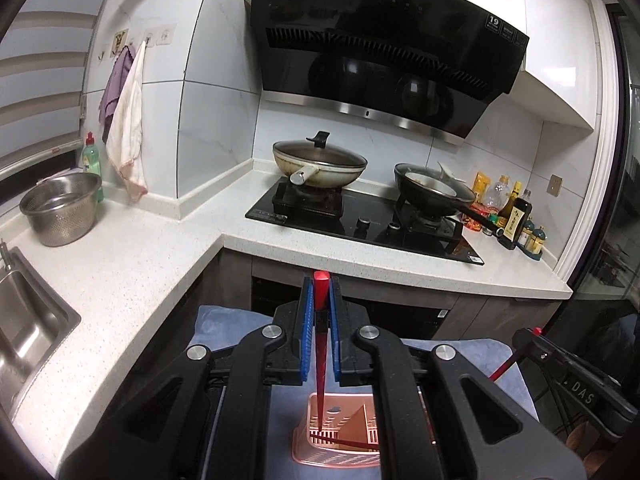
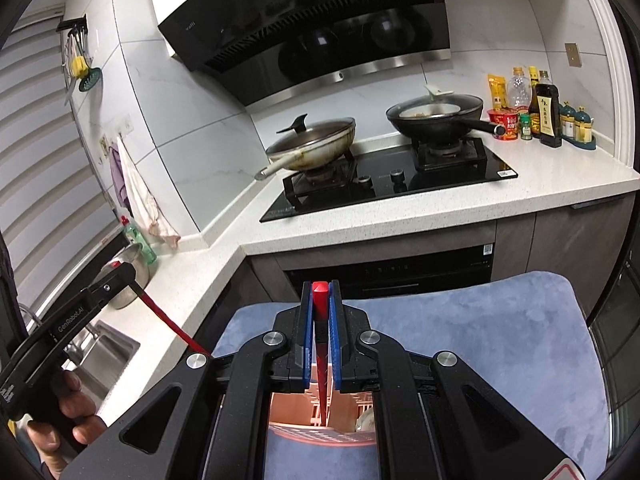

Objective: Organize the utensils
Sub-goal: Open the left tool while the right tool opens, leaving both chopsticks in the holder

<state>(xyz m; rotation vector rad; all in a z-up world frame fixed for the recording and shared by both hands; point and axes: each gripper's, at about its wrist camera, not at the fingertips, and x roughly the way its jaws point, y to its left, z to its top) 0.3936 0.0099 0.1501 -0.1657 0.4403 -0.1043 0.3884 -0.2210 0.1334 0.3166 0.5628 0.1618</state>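
Two red chopsticks (image 1: 320, 344) (image 2: 320, 344) upright, tips down

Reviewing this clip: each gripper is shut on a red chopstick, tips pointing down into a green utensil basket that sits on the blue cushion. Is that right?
Not quite: the basket is pink, not green, as the left wrist view shows. The rest holds: the left gripper and the right gripper are each shut on a red chopstick, tips down into the basket on the blue cushion.
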